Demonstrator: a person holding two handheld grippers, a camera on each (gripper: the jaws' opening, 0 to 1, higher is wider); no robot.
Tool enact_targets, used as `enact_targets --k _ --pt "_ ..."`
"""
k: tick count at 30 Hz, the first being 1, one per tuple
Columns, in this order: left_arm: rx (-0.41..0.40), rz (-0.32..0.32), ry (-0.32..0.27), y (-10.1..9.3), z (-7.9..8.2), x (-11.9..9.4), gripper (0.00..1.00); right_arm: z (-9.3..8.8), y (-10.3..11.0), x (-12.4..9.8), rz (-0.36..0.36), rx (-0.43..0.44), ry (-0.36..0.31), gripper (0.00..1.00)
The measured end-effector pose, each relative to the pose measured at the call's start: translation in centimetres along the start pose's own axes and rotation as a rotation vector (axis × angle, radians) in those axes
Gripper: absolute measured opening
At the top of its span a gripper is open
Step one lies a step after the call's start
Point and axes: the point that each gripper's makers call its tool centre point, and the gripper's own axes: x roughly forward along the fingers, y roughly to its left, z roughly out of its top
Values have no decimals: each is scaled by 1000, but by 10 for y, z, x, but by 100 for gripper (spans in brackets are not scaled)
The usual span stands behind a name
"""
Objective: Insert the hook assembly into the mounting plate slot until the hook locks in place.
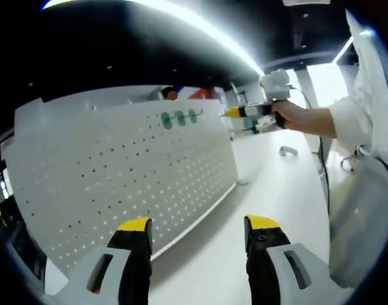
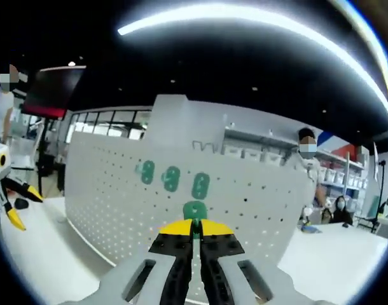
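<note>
Right gripper clamps a green hook just before the pegboard, below three mounted hooks. Left gripper hangs back, jaws apart, over the table.

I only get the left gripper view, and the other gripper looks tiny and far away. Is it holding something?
Observer: Yes. In the right gripper view, the right gripper is shut on a green hook.
Operator: Is it pointing at the white board with all the holes?
Observer: Yes, it faces the pegboard. The held hook shows just below the three green hooks already on the board. I cannot tell whether it touches the board.
Operator: Is anybody behind the board?
Observer: Yes, people sit beyond its right end in that view.
</note>
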Motion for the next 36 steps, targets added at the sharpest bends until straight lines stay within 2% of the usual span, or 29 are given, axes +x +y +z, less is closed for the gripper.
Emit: enact_targets --k 7,15,36 --pt "-1 2 0 1 -1 -1 60 4 -16 5 -63 7 -20 0" --pt "-4 -2 2 1 -2 0 59 12 -24 11 -118 11 -50 0" --pt "-6 7 6 4 -4 -1 59 20 -36 45 -160 76 -90 0"
